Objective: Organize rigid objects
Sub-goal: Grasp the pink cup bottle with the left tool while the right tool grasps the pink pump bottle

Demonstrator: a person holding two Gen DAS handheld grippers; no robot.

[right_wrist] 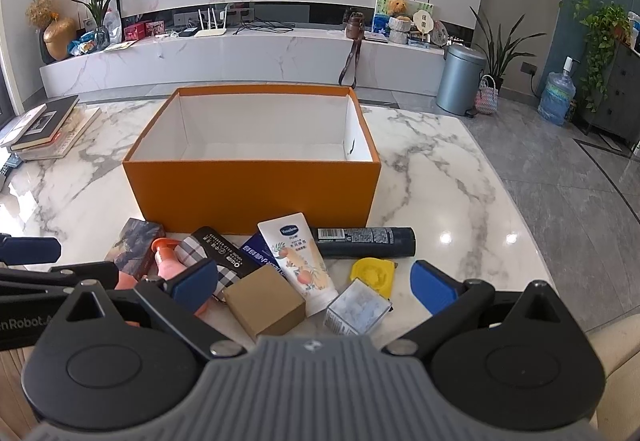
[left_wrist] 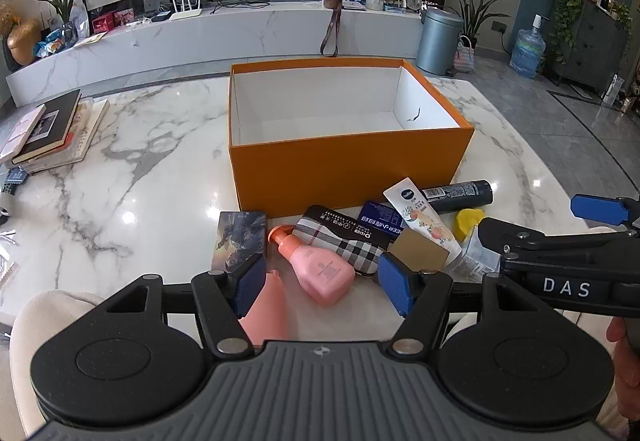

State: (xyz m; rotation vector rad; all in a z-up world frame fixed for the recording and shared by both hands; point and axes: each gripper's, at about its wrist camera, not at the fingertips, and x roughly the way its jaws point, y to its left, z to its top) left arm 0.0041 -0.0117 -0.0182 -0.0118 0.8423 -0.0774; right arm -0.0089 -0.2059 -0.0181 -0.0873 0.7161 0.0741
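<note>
An open orange box (left_wrist: 344, 169) (right_wrist: 252, 193) with a white, empty inside stands on the marble table. In front of it lie a pink pump bottle (left_wrist: 320, 271) (right_wrist: 170, 261), a plaid pouch (left_wrist: 340, 241), a white Vaseline tube (left_wrist: 424, 219) (right_wrist: 300, 261), a dark spray can (left_wrist: 460, 195) (right_wrist: 366, 241), a yellow item (right_wrist: 372, 275), a brown carton (right_wrist: 266, 305), a clear plastic box (right_wrist: 358, 311) and a picture card box (left_wrist: 240, 239). My left gripper (left_wrist: 322, 287) is open, just short of the pink bottle. My right gripper (right_wrist: 314, 283) is open above the carton and clear box.
A stack of books (left_wrist: 52, 131) lies at the table's left edge. A blue box (left_wrist: 380, 219) lies under the tube. The right gripper's arm (left_wrist: 560, 261) shows at the right of the left wrist view. A TV wall and a grey bin (left_wrist: 438, 39) lie beyond.
</note>
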